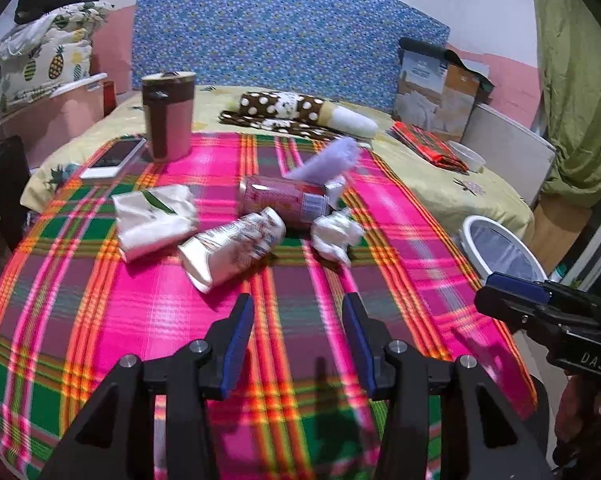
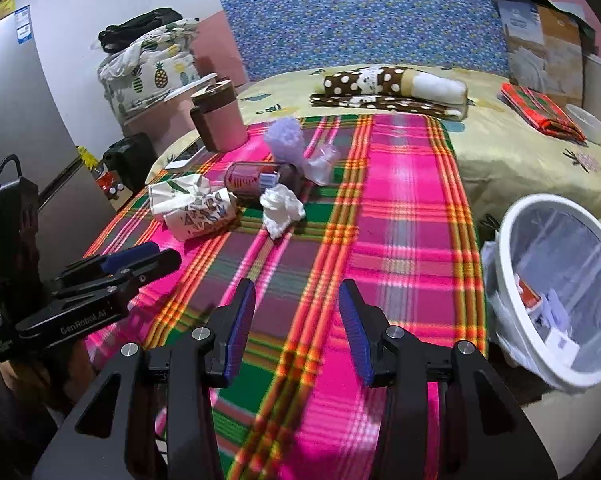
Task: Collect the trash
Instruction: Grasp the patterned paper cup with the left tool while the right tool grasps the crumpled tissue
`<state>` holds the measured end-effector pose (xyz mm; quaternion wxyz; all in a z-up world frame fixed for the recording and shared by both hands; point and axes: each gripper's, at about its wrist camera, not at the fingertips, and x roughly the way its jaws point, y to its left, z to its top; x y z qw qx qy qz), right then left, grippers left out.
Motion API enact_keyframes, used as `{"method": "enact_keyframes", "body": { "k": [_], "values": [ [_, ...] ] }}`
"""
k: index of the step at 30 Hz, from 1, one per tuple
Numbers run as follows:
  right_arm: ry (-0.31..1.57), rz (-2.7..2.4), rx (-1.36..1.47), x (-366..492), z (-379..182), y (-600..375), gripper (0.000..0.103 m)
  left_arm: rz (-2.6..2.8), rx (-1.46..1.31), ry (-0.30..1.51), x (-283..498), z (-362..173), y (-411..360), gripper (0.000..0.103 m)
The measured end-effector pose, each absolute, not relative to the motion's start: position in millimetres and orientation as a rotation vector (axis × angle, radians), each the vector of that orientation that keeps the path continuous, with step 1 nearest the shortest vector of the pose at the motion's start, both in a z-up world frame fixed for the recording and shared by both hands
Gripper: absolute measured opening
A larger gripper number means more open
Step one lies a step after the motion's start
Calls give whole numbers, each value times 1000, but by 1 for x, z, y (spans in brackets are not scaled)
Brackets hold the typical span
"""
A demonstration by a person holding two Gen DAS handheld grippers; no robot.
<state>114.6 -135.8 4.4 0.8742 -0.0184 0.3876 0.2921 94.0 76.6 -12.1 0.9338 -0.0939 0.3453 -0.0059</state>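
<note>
Trash lies in a cluster on the pink plaid cloth (image 1: 160,320): a crushed patterned paper cup (image 1: 232,248), a red can (image 1: 284,200) on its side, a crumpled white tissue (image 1: 336,236), a white leaf-printed wrapper (image 1: 152,216) and a fluffy purple piece (image 1: 332,160). My left gripper (image 1: 298,312) hovers open just short of the cup, with nothing between its fingers. My right gripper (image 2: 298,296) is open and empty over the cloth's middle. To its right stands a white lined bin (image 2: 512,240) with some scraps inside. The left gripper (image 2: 160,258) also shows at the left of the right wrist view.
A pink and brown tumbler (image 1: 168,116) and a phone (image 1: 114,158) sit at the cloth's far left corner. A polka-dot roll (image 1: 292,112), a folded red cloth (image 1: 428,146) and a cardboard bag (image 1: 436,96) lie farther back on the yellow bed. A black speaker (image 2: 128,156) stands on the floor.
</note>
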Motion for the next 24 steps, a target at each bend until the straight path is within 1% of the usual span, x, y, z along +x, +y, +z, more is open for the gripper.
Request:
{"method": "enact_keyframes", "body": {
  "k": [2, 5, 24],
  "values": [
    [810, 618, -41, 118, 4, -130, 46, 1, -181, 701, 99, -12, 85, 53],
    [816, 629, -49, 126, 4, -119, 46, 16, -163, 697, 108, -11, 93, 54],
    [887, 642, -88, 183, -20, -80, 46, 18, -103, 756, 159, -33, 111, 54]
  ]
}}
